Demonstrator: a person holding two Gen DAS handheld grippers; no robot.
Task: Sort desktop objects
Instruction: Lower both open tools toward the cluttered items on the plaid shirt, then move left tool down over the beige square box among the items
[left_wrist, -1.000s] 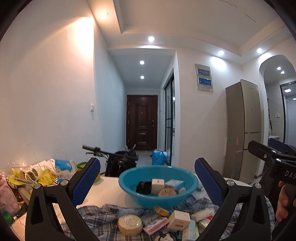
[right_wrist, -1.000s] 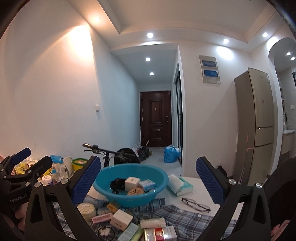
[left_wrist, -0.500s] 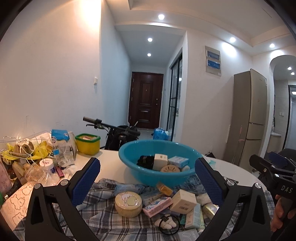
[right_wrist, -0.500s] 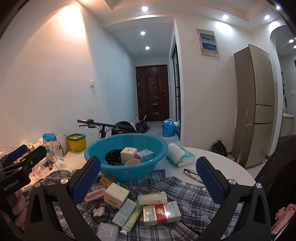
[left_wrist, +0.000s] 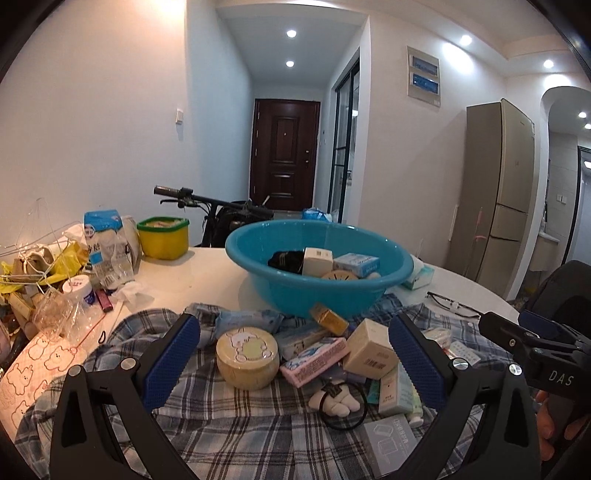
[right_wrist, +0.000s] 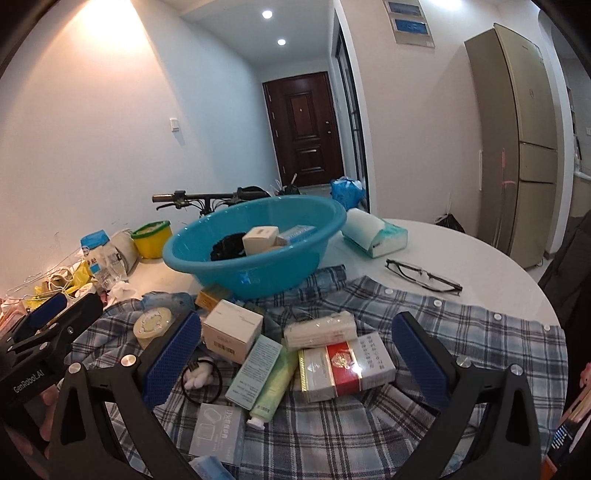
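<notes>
Boxes (right_wrist: 347, 365) lie between the right gripper's (right_wrist: 295, 354) spread jaws.

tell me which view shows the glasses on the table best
The right wrist view: the glasses lie whole and unobstructed on the white table. The left wrist view shows them small, near the edge.

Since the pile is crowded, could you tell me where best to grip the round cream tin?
Grip the round cream tin across its straight side wall, coming from the near side. Its flat lid faces up, and the open left claw already lines up with it.
</notes>
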